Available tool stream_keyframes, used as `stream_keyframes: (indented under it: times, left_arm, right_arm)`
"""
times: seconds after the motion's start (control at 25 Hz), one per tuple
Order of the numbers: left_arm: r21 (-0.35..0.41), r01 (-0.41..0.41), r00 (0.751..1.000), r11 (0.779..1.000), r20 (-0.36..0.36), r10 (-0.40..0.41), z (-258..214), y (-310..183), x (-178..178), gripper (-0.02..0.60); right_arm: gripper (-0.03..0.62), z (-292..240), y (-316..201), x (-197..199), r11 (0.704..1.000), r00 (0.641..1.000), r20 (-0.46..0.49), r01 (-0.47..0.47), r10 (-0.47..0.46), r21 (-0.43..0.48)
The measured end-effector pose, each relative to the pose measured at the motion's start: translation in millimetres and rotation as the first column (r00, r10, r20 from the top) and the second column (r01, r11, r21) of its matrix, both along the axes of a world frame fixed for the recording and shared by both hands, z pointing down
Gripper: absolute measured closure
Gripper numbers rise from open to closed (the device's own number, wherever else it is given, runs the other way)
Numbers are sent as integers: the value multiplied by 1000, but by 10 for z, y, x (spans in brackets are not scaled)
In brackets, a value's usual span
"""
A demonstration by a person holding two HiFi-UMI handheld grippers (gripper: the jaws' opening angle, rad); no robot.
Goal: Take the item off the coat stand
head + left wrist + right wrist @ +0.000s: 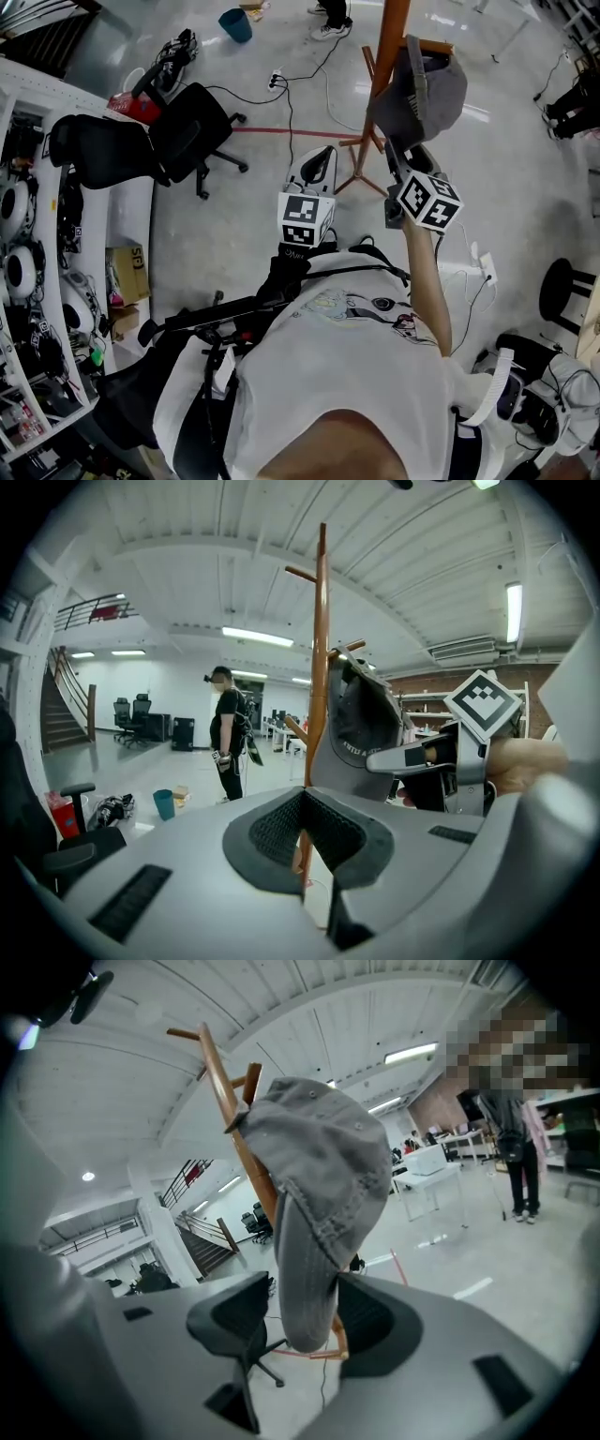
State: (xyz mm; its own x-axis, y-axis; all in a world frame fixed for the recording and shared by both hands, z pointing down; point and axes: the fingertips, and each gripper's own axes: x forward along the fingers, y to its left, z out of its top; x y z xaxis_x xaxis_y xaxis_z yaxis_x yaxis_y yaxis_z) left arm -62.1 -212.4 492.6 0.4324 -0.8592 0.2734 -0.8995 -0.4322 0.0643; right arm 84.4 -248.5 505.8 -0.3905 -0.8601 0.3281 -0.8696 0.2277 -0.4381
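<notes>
A grey cap (433, 86) hangs on a peg of the wooden coat stand (390, 42), its brim pointing down. My right gripper (401, 157) is raised to the cap. In the right gripper view the cap's brim (302, 1279) hangs between the open jaws of the right gripper (302, 1314), with a gap on its left side. My left gripper (315, 167) is held lower and to the left of the stand, apart from the cap. In the left gripper view the left gripper (302, 801) has its pads meeting, nothing between them, and the cap (361, 722) and the stand's pole (320, 649) lie ahead.
A black office chair (183, 136) stands left of the stand, white shelving (127, 202) full of gear beyond it. A teal bin (235, 24), floor cables (291, 94) and a black stool (562, 279) are around. One person (226, 733) stands far off, another person (514, 1143) at right.
</notes>
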Motion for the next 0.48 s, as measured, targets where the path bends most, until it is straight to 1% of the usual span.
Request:
stream_keyframes:
  times: [0.12,0.16,0.2,0.32,0.44,0.48]
  left_arm:
    - [0,1,1000,1000,0,-1,9,-56,30,578]
    - [1,0,1000,1000,0,0,6,-67,34,578]
    - [2,1,1000,1000,0,-1,3,-76,31,578]
    - [5,3,1000,1000,0,-3,-2,-114,8,578]
    - [6,-1,1000,1000,1,1,-2,-165,29,578]
    - [8,-3,1000,1000,1,3,-5,-185,43,578]
  right_arm:
    - [382,45,-100,73,999,999,-28,-40,40,-20]
    - [431,54,-104,114,998,998,-42,-54,53,-24]
    - [461,60,-98,151,997,997,-51,-66,65,-26]
    - [501,49,-81,274,993,991,-67,-114,113,-19]
    - [568,8,-91,421,985,982,-80,-172,171,2]
    - [569,-7,-100,452,983,980,-82,-184,184,9]
